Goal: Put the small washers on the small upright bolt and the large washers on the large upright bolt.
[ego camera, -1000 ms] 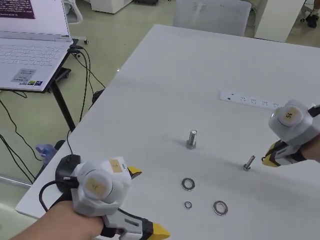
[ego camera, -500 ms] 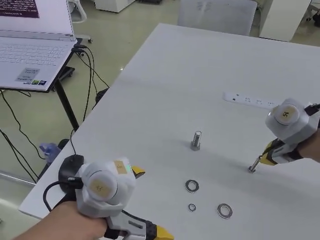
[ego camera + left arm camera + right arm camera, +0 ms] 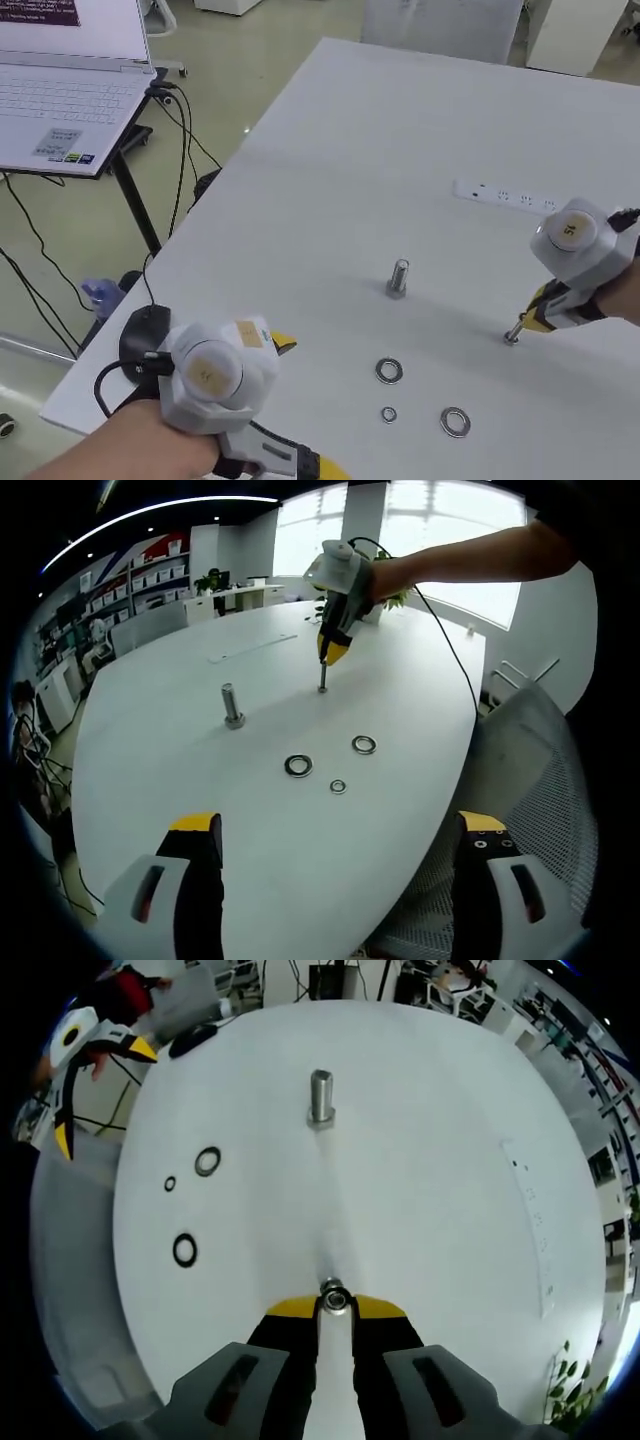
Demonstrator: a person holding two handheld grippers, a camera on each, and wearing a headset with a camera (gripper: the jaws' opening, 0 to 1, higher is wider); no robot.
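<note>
The small bolt (image 3: 512, 334) stands on the white table (image 3: 330, 180) at the right, and my right gripper (image 3: 526, 324) is shut on its shank; its jaws pinch the small bolt (image 3: 335, 1298) in the right gripper view. The large bolt (image 3: 398, 278) stands upright mid-table. In front of it lie a large washer (image 3: 389, 371), a small washer (image 3: 388, 414) and another large washer (image 3: 455, 421). My left gripper (image 3: 305, 408) is open near the front left edge, with nothing between its jaws. From the left gripper (image 3: 337, 822), the washers (image 3: 298, 765) lie ahead.
A white power strip (image 3: 505, 198) lies at the back right. A black mouse (image 3: 145, 335) sits at the table's front left corner. A laptop (image 3: 70, 100) on a stand and hanging cables (image 3: 180, 150) are beyond the left edge.
My right gripper has come down onto the small bolt and shut on it; a second ago the bolt stood free beside its tips. The left gripper has hardly moved.
</note>
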